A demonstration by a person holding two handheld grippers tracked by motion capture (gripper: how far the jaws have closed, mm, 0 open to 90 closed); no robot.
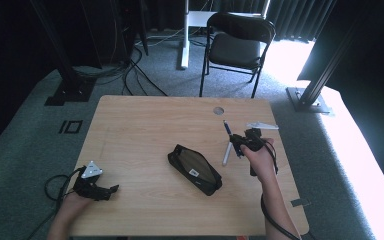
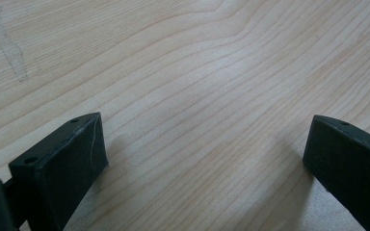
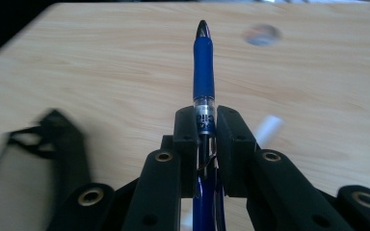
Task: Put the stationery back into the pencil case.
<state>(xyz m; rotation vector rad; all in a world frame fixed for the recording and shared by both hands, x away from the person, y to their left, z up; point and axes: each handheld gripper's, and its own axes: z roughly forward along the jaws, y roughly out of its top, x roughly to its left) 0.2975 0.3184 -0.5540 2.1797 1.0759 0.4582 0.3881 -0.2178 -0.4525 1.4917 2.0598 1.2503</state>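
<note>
The table is pale wood with wavy grain lines, and the pouch on it is black with a small white label. The pen is blue with a clear band and dark tip, a white one beside it. Both grippers, left and right, are black; the left carries a grey plate.

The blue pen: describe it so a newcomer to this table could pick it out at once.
Start at the wooden table and go to its right side, past the open black pencil case lying near the middle. There the right gripper holds the blue pen, jaws shut on its barrel, tip pointing away. Unlike the white pen lying flat beside it, it is blue and gripped.
</note>
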